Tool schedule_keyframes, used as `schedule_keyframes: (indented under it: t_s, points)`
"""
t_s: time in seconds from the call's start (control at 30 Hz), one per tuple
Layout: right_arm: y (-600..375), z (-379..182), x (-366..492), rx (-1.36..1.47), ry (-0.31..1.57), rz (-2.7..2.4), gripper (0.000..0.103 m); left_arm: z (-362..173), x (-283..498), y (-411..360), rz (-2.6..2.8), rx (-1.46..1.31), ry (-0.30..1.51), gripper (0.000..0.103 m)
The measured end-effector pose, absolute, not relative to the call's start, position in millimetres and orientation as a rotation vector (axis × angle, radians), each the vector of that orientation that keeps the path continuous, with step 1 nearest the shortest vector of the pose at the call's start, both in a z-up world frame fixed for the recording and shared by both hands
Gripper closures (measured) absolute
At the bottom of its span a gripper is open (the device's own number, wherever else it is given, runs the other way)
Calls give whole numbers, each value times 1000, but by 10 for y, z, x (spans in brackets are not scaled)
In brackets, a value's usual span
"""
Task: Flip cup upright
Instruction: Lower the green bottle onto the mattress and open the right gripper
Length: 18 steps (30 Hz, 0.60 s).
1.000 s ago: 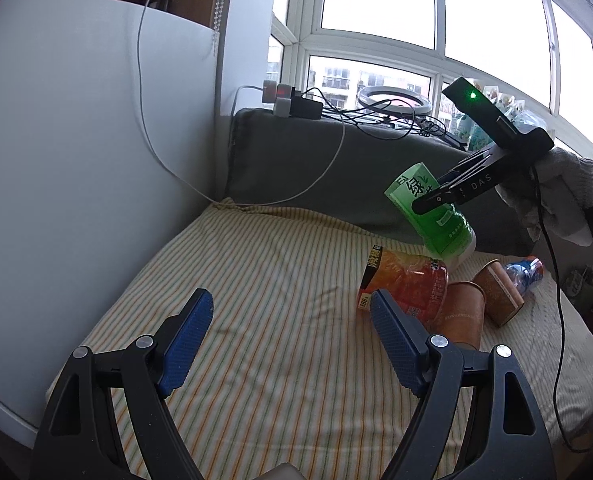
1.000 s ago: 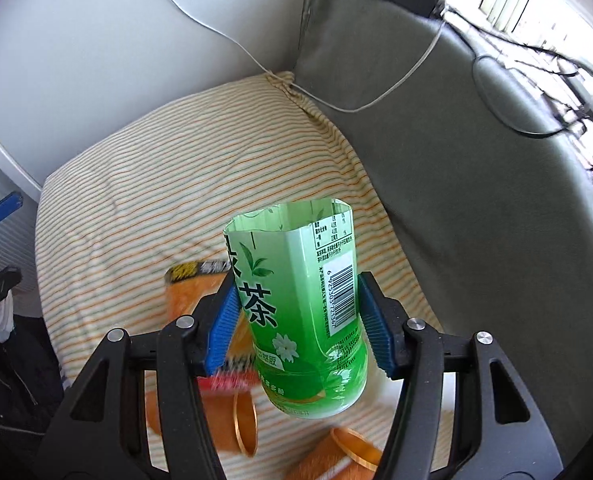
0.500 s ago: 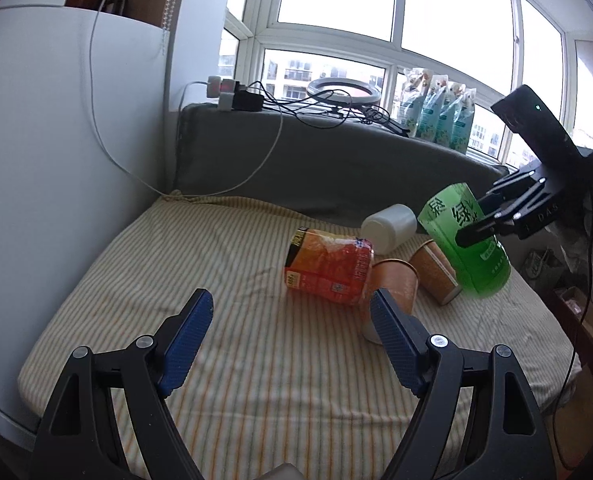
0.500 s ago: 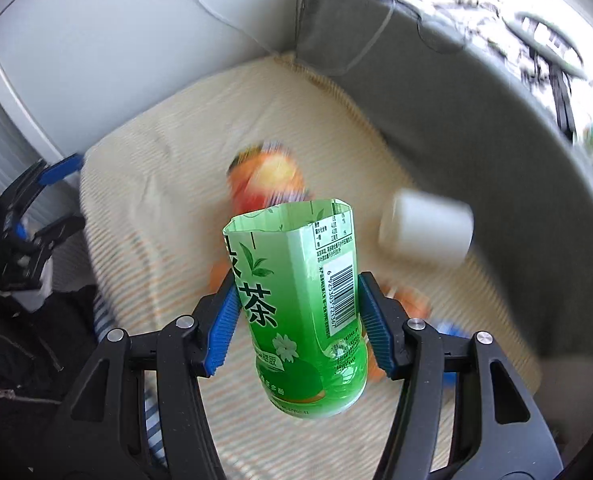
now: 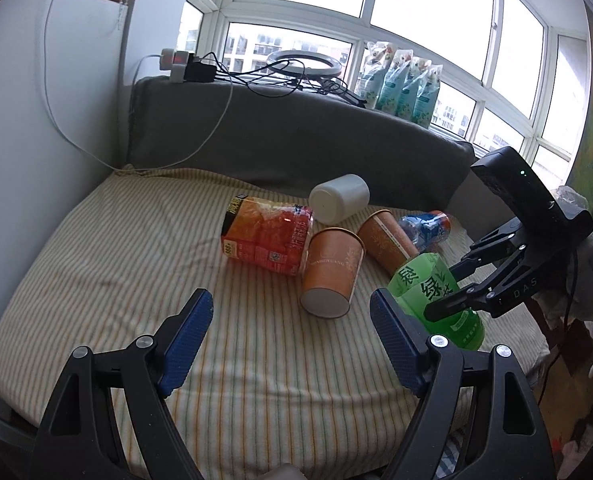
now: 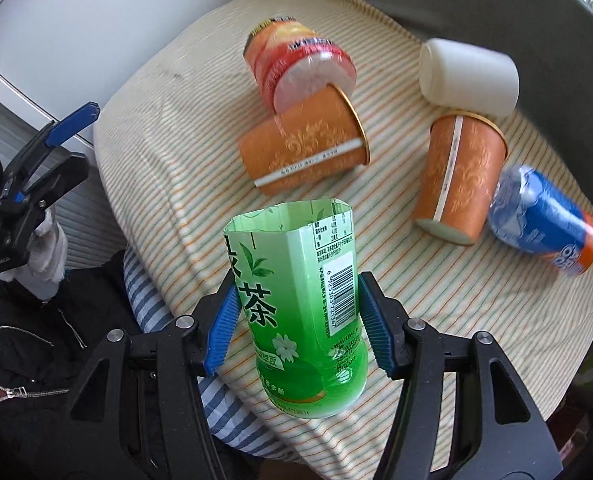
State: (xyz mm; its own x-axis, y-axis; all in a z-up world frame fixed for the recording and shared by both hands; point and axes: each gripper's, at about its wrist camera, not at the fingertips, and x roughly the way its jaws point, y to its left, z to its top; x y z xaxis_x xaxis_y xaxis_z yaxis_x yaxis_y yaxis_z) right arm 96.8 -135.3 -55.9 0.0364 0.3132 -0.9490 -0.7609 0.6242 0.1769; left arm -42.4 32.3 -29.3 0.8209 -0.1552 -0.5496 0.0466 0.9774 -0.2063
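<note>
Right claw (image 6: 298,320), clenched on the green cup (image 6: 296,304), has swung it from mid-cushion to the striped cushion (image 5: 136,256) near edge, mouth up (not yet set down); left claw (image 5: 290,338) gapes empty.

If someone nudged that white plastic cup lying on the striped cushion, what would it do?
The white plastic cup would probably roll, since it lies on its round side. It looks empty, so likely light. The soft striped cushion might slow it.
</note>
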Motion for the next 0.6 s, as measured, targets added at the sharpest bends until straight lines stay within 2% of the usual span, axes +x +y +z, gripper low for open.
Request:
schedule_keyframes:
  t_s: [0.27,0.6]
  points:
    - [-1347,-737,996,-387,1316,860,43,-324,-365,193,-150,-197,640,22]
    - [-1380,-782,1001,-351,1260,867,38,-337,-264,55,-183,-226,688,22]
